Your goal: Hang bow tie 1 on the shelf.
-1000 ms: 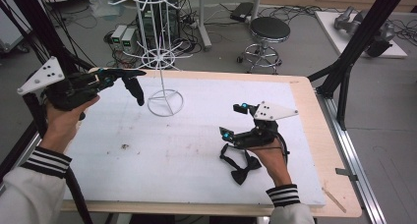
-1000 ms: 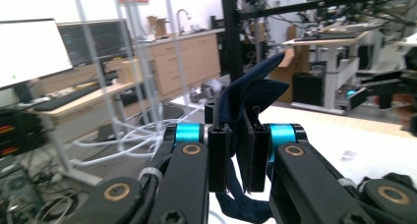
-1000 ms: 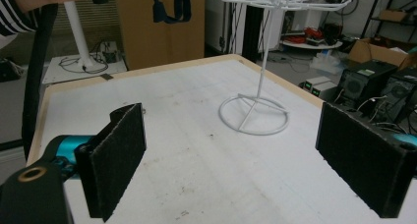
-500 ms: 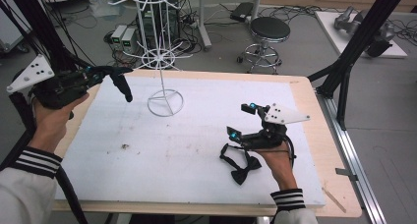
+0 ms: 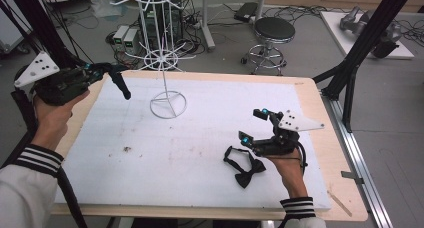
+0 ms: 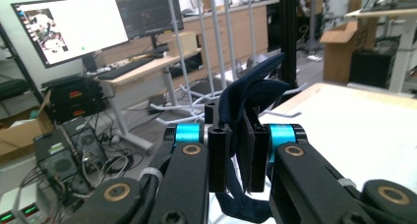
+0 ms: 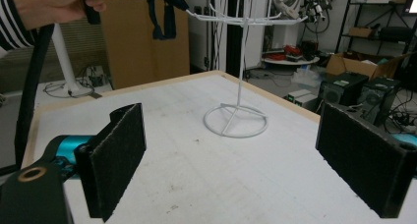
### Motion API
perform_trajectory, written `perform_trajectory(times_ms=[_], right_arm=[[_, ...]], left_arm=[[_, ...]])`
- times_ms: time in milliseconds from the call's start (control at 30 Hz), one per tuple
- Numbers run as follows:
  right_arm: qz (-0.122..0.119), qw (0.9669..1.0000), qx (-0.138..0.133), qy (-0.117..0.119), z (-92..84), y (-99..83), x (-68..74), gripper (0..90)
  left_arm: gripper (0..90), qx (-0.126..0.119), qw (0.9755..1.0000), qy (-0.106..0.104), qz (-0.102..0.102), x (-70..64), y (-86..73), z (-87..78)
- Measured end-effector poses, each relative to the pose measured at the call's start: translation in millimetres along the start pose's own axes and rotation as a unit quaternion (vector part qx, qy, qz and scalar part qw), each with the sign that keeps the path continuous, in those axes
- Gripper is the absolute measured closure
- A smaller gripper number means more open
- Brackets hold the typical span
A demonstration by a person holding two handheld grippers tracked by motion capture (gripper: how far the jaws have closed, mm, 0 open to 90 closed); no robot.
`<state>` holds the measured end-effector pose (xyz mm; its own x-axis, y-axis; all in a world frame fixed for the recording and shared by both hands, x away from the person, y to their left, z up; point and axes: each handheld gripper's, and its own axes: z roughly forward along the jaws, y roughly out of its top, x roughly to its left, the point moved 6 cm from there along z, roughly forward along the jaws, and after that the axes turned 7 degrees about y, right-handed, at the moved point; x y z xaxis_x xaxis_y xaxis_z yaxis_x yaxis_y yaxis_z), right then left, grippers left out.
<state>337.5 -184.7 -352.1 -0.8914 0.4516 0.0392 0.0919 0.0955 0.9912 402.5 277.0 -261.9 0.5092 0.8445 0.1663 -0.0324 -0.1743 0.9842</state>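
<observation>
Left tongs (image 6: pixel 238 157): jaws were pressed together on a dark navy bow tie (image 6: pixel 251 101). Fabric was soft and matte, folded into thick layers between the pads; one loop stood up above the jaw tips, and a strap end hung out below them. In the high view the same bow tie (image 5: pixel 119 82) drooped from the left tongs (image 5: pixel 107 70), held in the air over the tabletop's (image 5: pixel 210 113) far-left corner, near the lower arms of the white wire rack (image 5: pixel 167 63).

Right tongs (image 5: pixel 252 125): jaws stood wide with nothing between the pads (image 7: pixel 118 155), low over the right part of the tabletop. A second bow tie (image 5: pixel 243 165), black, lay flat on the white surface just beside the right hand (image 5: pixel 287 170), strap looped loosely.

Rack's ring base (image 7: pixel 236 120) stood on the tabletop.
</observation>
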Motion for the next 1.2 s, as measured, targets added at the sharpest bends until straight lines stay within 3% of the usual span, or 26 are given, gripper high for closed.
perform_trajectory(times_ms=[467, 733, 1200], right_arm=[[0.0, 1.0, 0.001, -0.004, -6.9, -0.5, -3.2, 11.1], [0.0, 1.0, 0.0, -0.005, -7.7, -0.9, -5.3, 11.1], [0.004, 1.0, 0.005, -0.004, -6.6, -1.8, -5.1, 11.1]], left_arm=[[83.7, 0.016, 0.9997, 0.013, -0.012, 5.5, -3.8, 22.3], [83.7, 0.02, 0.9997, 0.012, -0.004, 2.5, 3.0, 33.9], [83.7, 0.034, 0.9993, 0.012, 0.008, -5.8, 0.1, 50.7]])
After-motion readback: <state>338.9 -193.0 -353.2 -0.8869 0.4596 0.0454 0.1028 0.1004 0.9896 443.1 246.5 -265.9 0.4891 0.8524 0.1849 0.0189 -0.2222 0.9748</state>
